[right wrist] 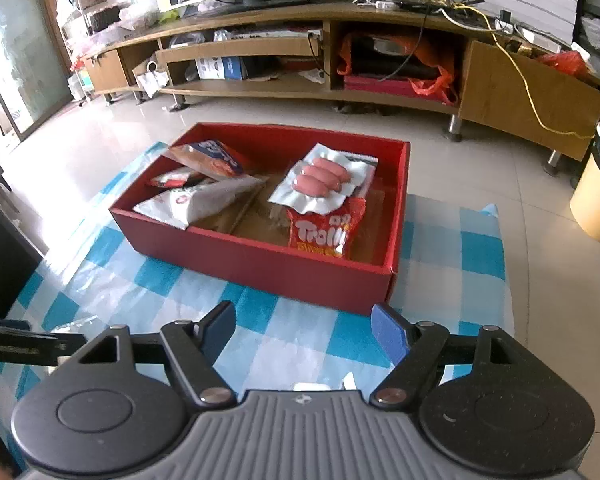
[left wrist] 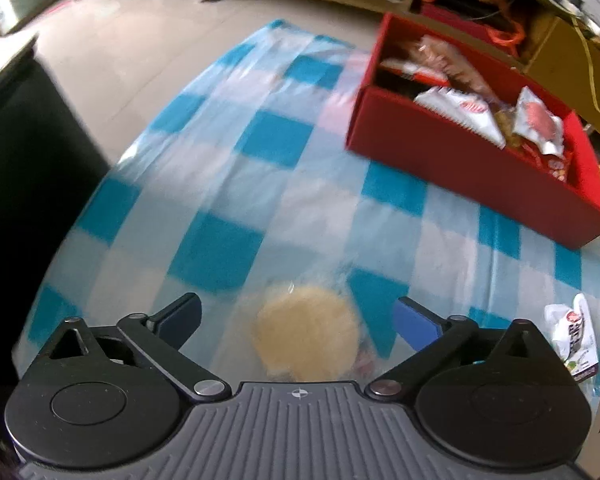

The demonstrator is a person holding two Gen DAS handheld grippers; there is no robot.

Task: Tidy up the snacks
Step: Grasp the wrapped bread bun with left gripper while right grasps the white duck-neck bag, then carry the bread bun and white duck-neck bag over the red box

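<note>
**A:** What does the left wrist camera show?

**B:** The left gripper (left wrist: 298,316) has its fingers spread wide and grips nothing. Between them, at six o'clock, a round pale cake in a clear wrapper (left wrist: 306,338) lies on a blue-and-white checked cloth (left wrist: 220,208). The view is blurred. At two o'clock stands a red box (left wrist: 460,168) holding several snack packets. At four o'clock, near the cloth's edge, lies a small white packet (left wrist: 572,332).

**A:** And the right wrist camera?

**B:** The right gripper (right wrist: 304,332) is also spread, holding nothing, above the same checked cloth. The red box (right wrist: 260,258) sits at twelve o'clock, just beyond the fingertips. Inside it, a sealed pack of three pink sausages (right wrist: 322,178) rests on top of a red Trolli bag (right wrist: 326,228) at the box's right. At the box's left lie a white packet (right wrist: 200,202) and an orange-and-blue packet (right wrist: 212,158), leaning together.

**A:** Anything behind?

**B:** A long wooden TV stand (right wrist: 340,40) at twelve o'clock, and a yellow bin (right wrist: 598,196) at three o'clock.
</note>
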